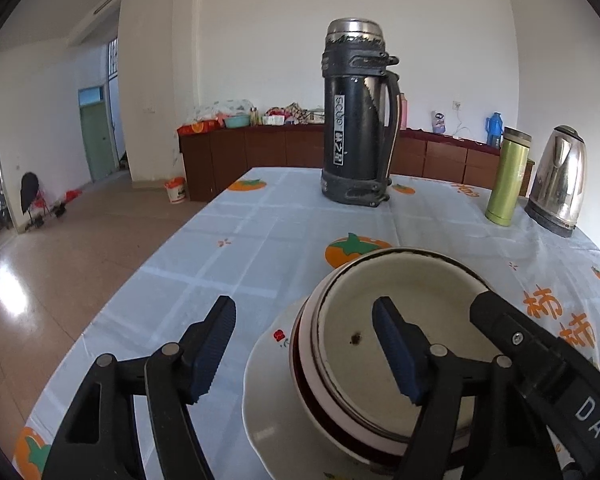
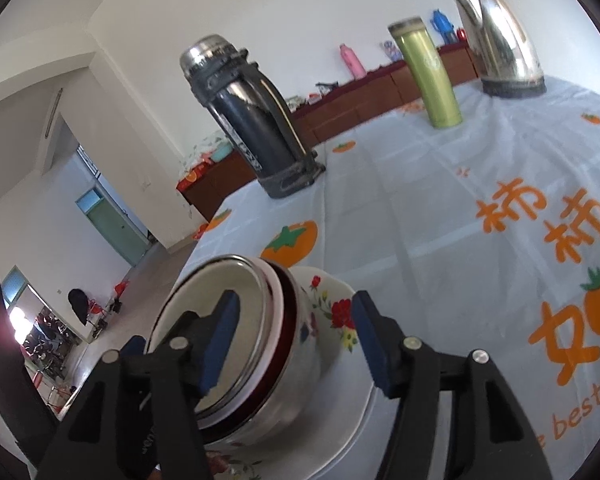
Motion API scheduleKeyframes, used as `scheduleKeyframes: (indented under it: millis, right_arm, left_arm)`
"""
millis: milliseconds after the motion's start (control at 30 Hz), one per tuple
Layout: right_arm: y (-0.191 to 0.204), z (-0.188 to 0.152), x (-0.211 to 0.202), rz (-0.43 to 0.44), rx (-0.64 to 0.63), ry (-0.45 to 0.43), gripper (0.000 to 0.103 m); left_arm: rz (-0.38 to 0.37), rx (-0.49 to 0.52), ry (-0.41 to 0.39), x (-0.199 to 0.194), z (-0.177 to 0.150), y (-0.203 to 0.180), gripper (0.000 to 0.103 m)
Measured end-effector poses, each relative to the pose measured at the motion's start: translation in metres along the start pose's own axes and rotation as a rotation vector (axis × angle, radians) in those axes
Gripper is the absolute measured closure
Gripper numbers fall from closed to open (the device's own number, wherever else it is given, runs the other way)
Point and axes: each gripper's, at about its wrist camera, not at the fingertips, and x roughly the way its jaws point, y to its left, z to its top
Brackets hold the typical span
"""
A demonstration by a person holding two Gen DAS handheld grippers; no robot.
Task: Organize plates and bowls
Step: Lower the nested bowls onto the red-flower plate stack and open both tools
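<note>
Both tongs stand open over one stack of crockery. Left gripper [image 1: 304, 350]: jaws spread wide, one finger clear of the stack at 9 o'clock, the other over the bowl [image 1: 380, 344] interior; no pad presses on the rim. Right gripper [image 2: 296, 344]: jaws parted astride the same bowl's 3 o'clock wall, one finger over the interior, the other outside near the floral side; a gap shows at both pads, so nothing is gripped. In the left view the right tool's black arm enters from 3 o'clock and lies over the far rim. Judgement: the two tools flank the bowl from opposite sides as they would on setting it down and letting go, and the nesting step looks complete. The bowl, white with a dark red band and metal rim, sits nested in what appears to be at least one more bowl, the stack resting on a white flowered plate [image 1: 268, 384] at the near table edge. Contents: bowl empty, apart from one small dark speck on the inner surface; plate carries only the bowls. Outward, on the persimmon-print cloth [image 1: 260, 240]: a tall black flask [image 1: 356, 120] at 12 o'clock, lid on; a green tumbler [image 1: 506, 178] and a steel kettle [image 1: 558, 182] at 2 o'clock, both closed, contents not visible. All three stand well apart from the stack and out of the working area.
</note>
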Motion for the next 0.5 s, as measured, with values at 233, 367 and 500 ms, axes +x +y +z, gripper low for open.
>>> scheduleKeyframes:
  millis: [233,367,500]
  right_arm:
    - [-0.004,-0.004,-0.013,-0.013,0.003,-0.034,0.031]
    - [0.0,-0.007,-0.027,-0.015,-0.026,-0.081,0.023]
    - [0.002,-0.01,-0.039,-0.023,-0.048,-0.107,0.019]
  left_arm:
    - [-0.03,-0.015,-0.001,-0.009,-0.007,0.009,0.024]
    - [-0.045,-0.036,-0.024,-0.018,-0.008,0.014,0.022]
    - [-0.069,-0.027,-0.054,-0.028,-0.011,0.013,0.021]
